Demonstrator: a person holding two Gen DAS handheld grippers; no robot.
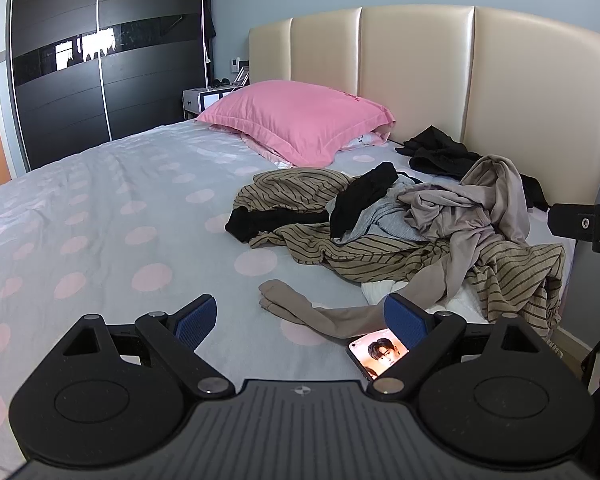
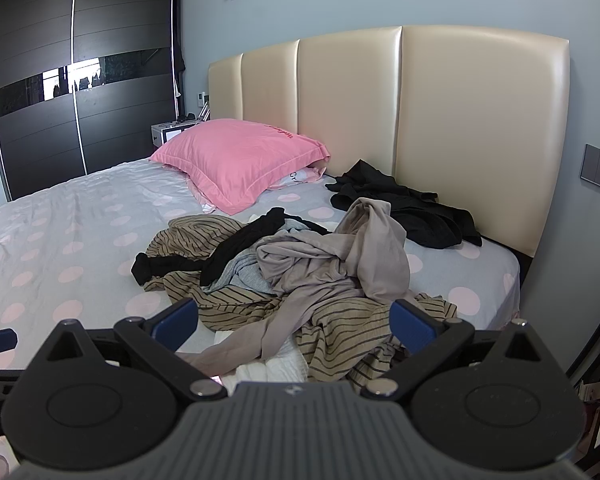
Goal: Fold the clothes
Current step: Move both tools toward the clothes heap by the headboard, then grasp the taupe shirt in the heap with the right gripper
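Left gripper [image 1: 300, 318]: jaws spread wide, blue-padded fingers [image 1: 405, 319] set far apart, nothing held between them. The black linkage arms and round pivot housings sit level across the bottom of the left wrist view. Right gripper [image 2: 294, 322]: jaws likewise spread wide, blue pads [image 2: 414, 326] well apart, nothing gripped. Its body sits level in the right wrist view. A black part of the right gripper shows at the right edge of the left wrist view; the left gripper's blue fingertip shows at the left edge of the right wrist view
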